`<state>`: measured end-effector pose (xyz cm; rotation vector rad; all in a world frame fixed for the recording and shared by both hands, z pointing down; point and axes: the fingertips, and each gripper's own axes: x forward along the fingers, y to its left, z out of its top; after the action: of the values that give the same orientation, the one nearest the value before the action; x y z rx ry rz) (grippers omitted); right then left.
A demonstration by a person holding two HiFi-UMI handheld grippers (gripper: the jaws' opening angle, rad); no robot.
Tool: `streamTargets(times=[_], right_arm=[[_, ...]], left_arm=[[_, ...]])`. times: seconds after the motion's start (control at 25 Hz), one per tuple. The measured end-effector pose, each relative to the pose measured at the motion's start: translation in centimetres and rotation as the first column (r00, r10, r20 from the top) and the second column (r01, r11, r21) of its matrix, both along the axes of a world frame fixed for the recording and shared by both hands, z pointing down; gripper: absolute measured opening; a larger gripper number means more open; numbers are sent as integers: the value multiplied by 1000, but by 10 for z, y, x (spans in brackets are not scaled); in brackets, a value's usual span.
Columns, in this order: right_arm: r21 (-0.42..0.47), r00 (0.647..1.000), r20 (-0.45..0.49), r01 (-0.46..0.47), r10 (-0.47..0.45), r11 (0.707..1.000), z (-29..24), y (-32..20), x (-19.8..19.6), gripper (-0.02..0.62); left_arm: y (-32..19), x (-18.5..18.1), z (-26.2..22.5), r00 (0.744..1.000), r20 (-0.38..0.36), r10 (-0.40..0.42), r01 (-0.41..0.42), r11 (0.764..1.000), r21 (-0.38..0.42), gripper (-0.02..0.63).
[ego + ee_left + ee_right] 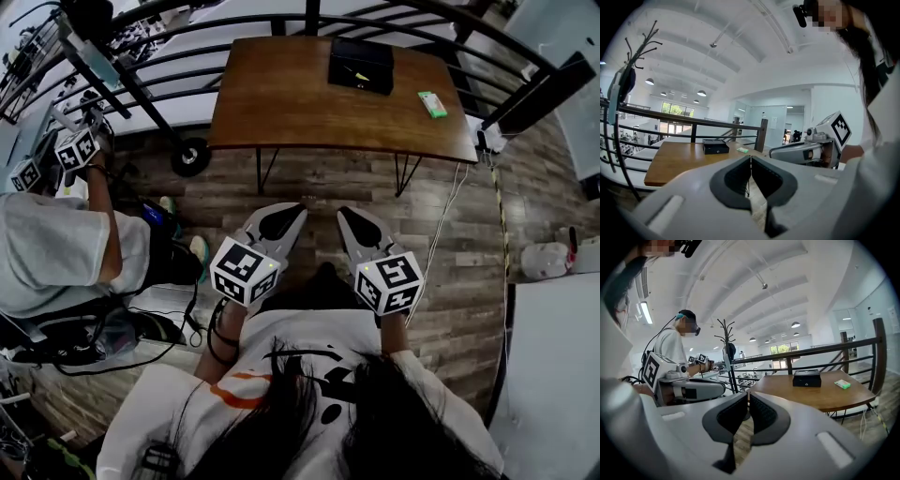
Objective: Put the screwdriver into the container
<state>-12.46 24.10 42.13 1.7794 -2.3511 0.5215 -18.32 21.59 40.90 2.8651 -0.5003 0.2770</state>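
1. Nearest in the head view is the wearer's dark hair (366, 412) over a white shirt. It fills the near edge and hides the forearms behind the grippers.
2. The left gripper (285, 216) is held low over the plank floor (450, 216), short of the table. Its own view shows the jaws pressed together at the tips with nothing between them.
3. The right gripper (352, 219) sits just beside it on the right. Its jaws are likewise closed tip to tip and empty, and they touch nothing.
4. The wooden table (281, 94) stands far from both grippers, beyond a strip of floor.
5. The black container (361, 64) rests on the far right part of the table, well apart from both grippers.
6. A thin yellowish streak (355, 73) shows on the container. It is too small to tell whether it is the screwdriver, and no view shows a screwdriver clearly anywhere else.
7. A small green item (432, 104) lies on the table to the right of the container and nearer. Its kind is hard to make out.
8. At the left a second person (56, 253) in a white shirt is cut off by the frame edge, holding marker cubes near the railing (141, 66).
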Motion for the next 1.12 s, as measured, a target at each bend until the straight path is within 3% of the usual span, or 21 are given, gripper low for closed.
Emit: streamTargets(times=[0.68,1.12], right_arm=[[24,1000,-14,-8,8,1000,10,50,22,20],[-4,998,-39,-44,44,999,7,19,19,18]], left_arm=[[55,27,13,999,-13,36,-35,999,19,2],[25,11,11,998,-37,50,-51,999,-6,1]])
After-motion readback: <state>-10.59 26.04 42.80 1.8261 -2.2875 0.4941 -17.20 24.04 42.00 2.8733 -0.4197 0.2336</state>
